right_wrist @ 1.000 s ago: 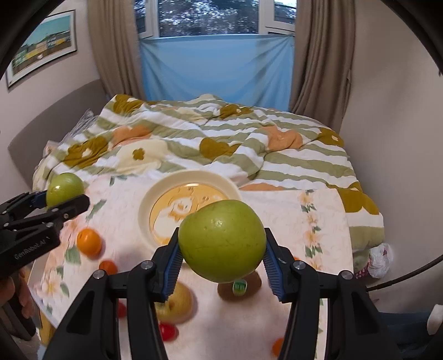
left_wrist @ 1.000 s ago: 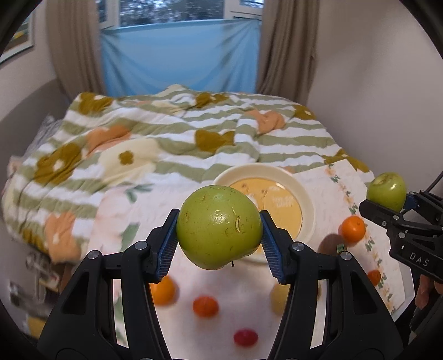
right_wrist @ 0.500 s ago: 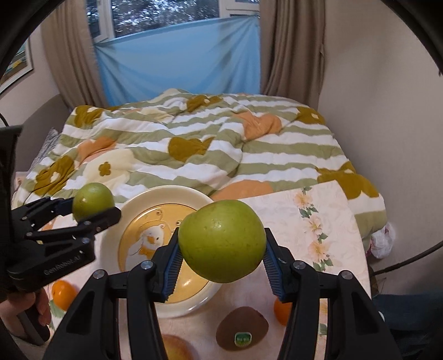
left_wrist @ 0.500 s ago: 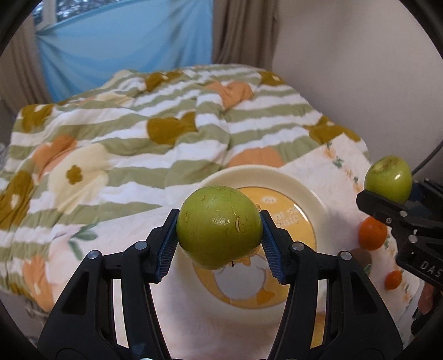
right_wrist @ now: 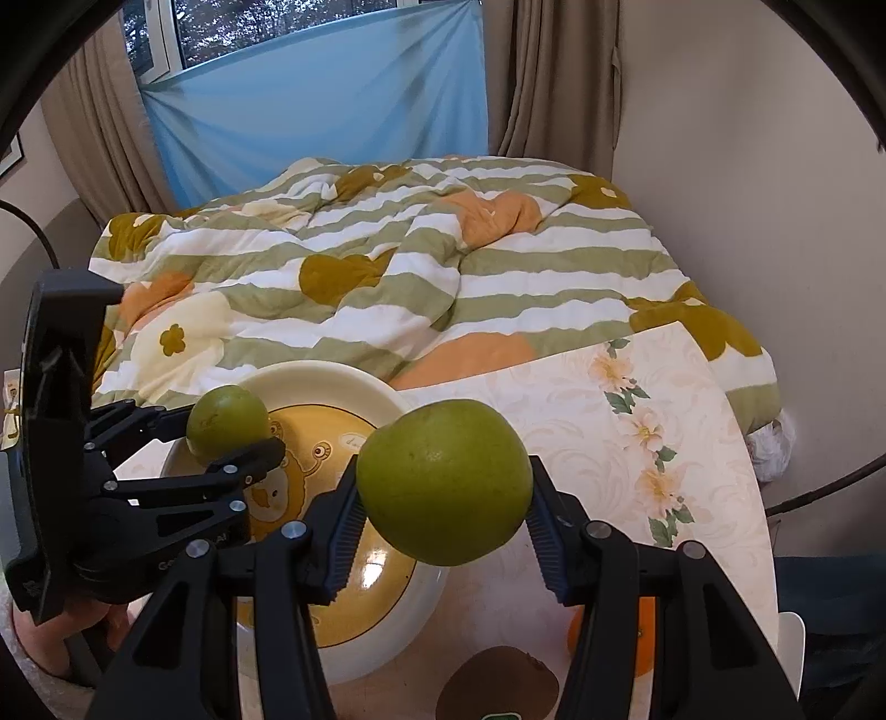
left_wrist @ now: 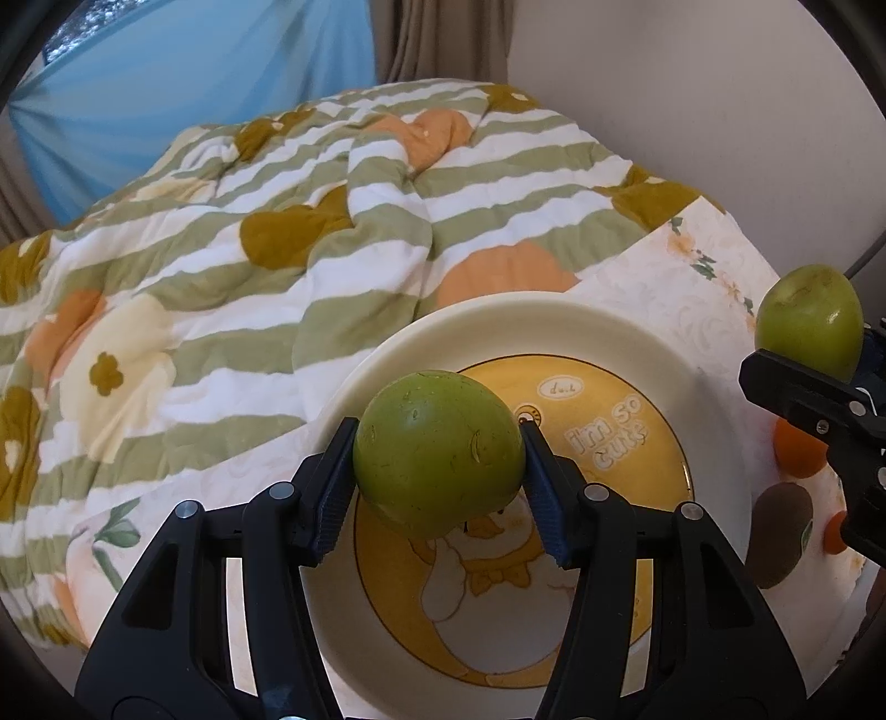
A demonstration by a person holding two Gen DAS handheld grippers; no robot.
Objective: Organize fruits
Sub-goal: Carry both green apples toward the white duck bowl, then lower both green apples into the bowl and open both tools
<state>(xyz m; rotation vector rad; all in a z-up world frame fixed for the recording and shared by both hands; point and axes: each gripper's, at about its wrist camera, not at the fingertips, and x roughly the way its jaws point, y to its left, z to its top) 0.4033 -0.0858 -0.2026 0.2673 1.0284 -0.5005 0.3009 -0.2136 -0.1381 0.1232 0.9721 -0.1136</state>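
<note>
Both tongs (left_wrist: 439,468) (right_wrist: 443,512) clamp green apples (left_wrist: 437,451) (right_wrist: 443,487)

Soft, even daylight from the window (right_wrist: 183,33) behind the blue cloth (right_wrist: 332,94), faint shadows, a small glare patch on the plate (right_wrist: 376,570), both views sharp at centre, strongly bowed and black-vignetted at the fisheye edges, slight softness on the quilt (left_wrist: 232,277).

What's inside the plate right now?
No fruit rests in the plate; only its yellow duck print shows. The green fruit in the left gripper covers part of the middle.
</note>
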